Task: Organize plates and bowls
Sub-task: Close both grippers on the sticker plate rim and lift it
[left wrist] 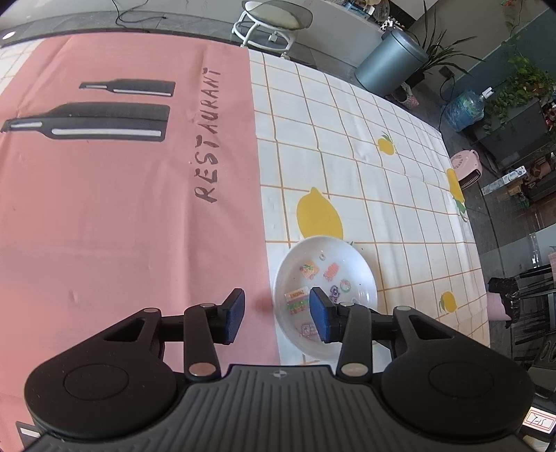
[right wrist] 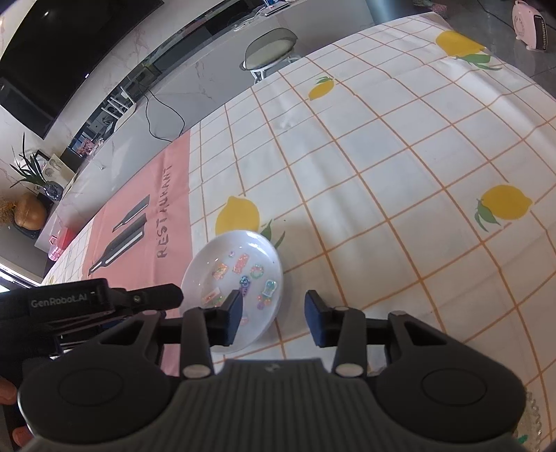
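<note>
Lemon-printed check cloth [right wrist: 382, 194] covers most of the table, with a pink runner [left wrist: 121, 226] marked RESTAURANT laid beside it; the white plate [left wrist: 351, 257] with small coloured stickers on its face sits on the check cloth, its edge right at the seam with the pink.

Both grippers point down at it from either side. The left gripper [left wrist: 276, 314] has its blue pads apart with nothing between them; its right pad hangs over the plate's near side, its left pad over the pink runner — so the near-left rim falls in the gap. The right gripper [right wrist: 272, 318] is likewise parted and empty; its left finger overlaps the plate, its right stands over bare cloth, the near-right rim between.

Being round, the plate has no long axis; each hand looks about equally near, and whether any pad touches it I cannot tell.

A stool [left wrist: 271, 21] stands past the far edge.
</note>
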Available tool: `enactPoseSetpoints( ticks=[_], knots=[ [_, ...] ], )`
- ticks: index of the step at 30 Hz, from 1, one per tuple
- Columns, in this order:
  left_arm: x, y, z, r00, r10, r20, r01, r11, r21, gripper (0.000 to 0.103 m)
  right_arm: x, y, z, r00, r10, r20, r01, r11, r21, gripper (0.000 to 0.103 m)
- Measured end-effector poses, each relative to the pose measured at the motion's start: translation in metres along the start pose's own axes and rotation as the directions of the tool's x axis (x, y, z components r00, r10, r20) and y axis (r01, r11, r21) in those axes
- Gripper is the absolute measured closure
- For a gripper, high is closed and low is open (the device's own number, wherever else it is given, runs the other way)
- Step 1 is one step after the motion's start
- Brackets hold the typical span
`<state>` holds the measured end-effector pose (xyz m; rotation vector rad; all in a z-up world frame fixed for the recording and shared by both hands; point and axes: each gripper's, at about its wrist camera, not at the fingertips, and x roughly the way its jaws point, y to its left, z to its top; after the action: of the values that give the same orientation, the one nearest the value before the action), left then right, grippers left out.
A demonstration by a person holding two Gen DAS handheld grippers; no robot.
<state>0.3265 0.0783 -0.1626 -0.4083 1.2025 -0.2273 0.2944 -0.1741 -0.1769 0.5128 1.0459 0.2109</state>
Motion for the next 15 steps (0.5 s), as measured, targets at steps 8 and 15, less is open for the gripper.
enactPoseSetpoints(
  ticks=[8,15],
  knots=[
    [0.011,-0.001,0.002,0.997,0.033,-0.074,-0.035,0.999,-0.027,0.088,0.006,0.003,-0.001,1.0,0.002,-0.007,-0.002,1.0,0.008,0.088],
    [0.01,-0.003,0.002,0.996,0.057,-0.067,-0.06,0.997,-0.044,0.099,0.005,0.001,-0.001,1.0,0.0,-0.005,0.0,1.0,0.025,0.099]
  ],
)
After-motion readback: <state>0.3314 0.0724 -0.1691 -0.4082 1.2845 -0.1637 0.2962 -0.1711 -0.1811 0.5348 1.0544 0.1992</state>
